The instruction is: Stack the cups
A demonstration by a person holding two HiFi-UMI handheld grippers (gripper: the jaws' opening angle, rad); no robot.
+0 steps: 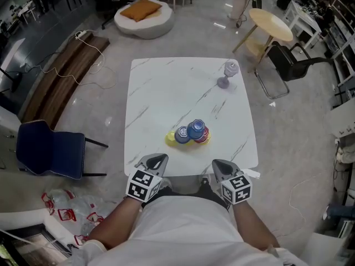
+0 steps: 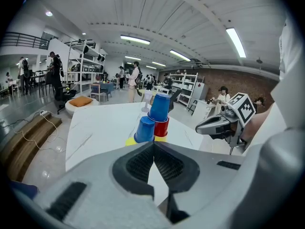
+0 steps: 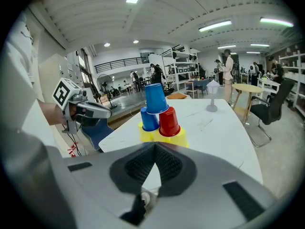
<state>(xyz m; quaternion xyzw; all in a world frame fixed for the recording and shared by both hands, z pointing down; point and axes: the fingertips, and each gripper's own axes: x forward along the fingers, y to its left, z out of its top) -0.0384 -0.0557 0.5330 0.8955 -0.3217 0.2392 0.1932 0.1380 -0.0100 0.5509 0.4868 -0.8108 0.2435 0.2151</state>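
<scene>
Cups (image 1: 189, 133) piled in a pyramid near the front edge of the white table (image 1: 166, 87): yellow at the base, blue and red above, blue on top. Clamped shut and empty at that edge, apart from the pile: left hand-held gripper (image 1: 157, 160) and right hand-held gripper (image 1: 220, 165).

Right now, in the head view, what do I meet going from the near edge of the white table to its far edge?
Nearest, the left gripper and right gripper side by side → cup pyramid → clear stemmed glass, farthest.
</scene>
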